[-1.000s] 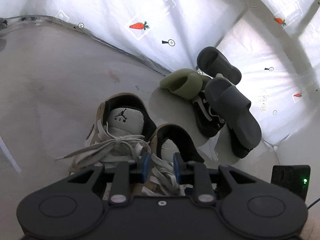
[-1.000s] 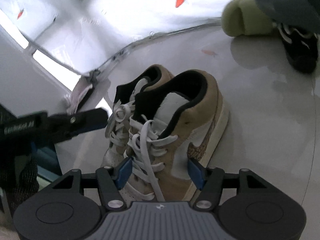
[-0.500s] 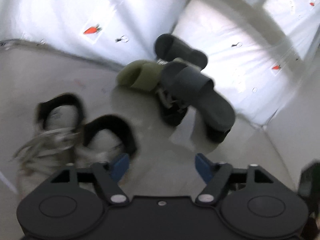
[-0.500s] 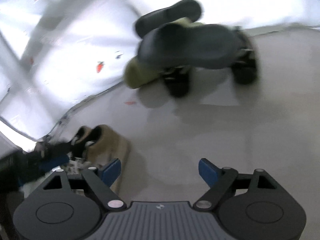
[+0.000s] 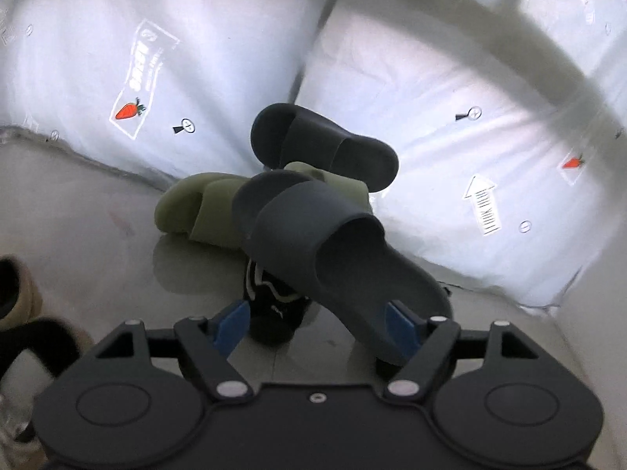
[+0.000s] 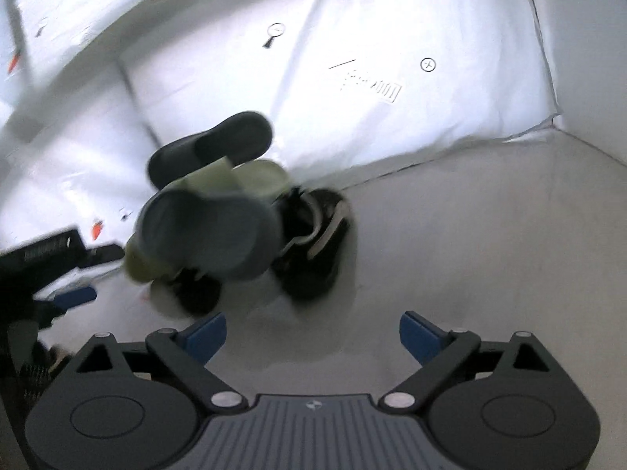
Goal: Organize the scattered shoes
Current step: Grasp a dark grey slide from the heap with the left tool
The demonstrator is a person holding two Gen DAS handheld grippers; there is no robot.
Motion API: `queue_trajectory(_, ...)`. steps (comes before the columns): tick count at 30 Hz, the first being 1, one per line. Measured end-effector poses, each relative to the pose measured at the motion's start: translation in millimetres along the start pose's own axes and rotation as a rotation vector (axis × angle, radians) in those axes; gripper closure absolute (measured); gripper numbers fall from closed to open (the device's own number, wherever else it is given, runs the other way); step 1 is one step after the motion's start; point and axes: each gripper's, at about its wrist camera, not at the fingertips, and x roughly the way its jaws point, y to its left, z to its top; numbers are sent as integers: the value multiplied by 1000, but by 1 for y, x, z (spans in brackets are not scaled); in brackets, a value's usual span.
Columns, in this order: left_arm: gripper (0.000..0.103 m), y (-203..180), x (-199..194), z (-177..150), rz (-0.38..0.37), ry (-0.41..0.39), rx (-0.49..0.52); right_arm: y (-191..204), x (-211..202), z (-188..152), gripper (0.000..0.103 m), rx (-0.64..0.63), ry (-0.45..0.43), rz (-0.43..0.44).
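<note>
The left tool (image 5: 317, 323) is spread wide with nothing between its blue pads; its right pad sits just beside the heel of a dark grey slide (image 5: 337, 250) and its left pad near the toe of a black sneaker (image 5: 270, 313). The right tool (image 6: 312, 333) is also wide open and empty, over bare floor (image 6: 490, 243), a little apart from the heap.

No container is in view. The shoes lie in a pile on the grey floor, at the corner where two white plastic-covered walls (image 5: 450, 90) meet. The dark grey slide rests tilted on top, its heel low and its strap raised. Under it lies an olive-green slide (image 5: 203, 207), and behind both a second dark grey slide (image 5: 325, 145) leans against the wall. In the right view, blurred, a second black sneaker (image 6: 317, 246) with pale stripes lies beside the first. At the left edge of the left view, part of a tan sneaker (image 5: 19, 293) with a black collar shows.
</note>
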Motion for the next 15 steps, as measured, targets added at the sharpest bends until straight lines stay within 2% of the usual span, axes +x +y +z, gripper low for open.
queue_trajectory(4,26,-2,45,11,51,22,29,-4,37,23,4,26,30,13)
queue_trajectory(7,26,0,67,21,105,-4,29,-2,53,26,4,-23,38,20)
queue_trajectory(10,28,-2,78,30,117,-49,72,-3,62,19,4,-29,63,-5)
queue_trajectory(11,41,-3,80,32,114,-79,104,-3,64,16,4,-19,72,-7)
queue_trajectory(12,50,-4,81,33,111,-96,126,-4,67,13,4,-10,84,-11)
queue_trajectory(13,54,-5,81,33,118,-107,150,-4,69,11,4,-8,89,-13)
queue_trajectory(14,66,-7,81,32,135,-118,166,-4,70,7,4,-10,92,-13)
queue_trajectory(15,69,-9,81,31,156,-128,176,-5,69,5,4,-15,94,-13)
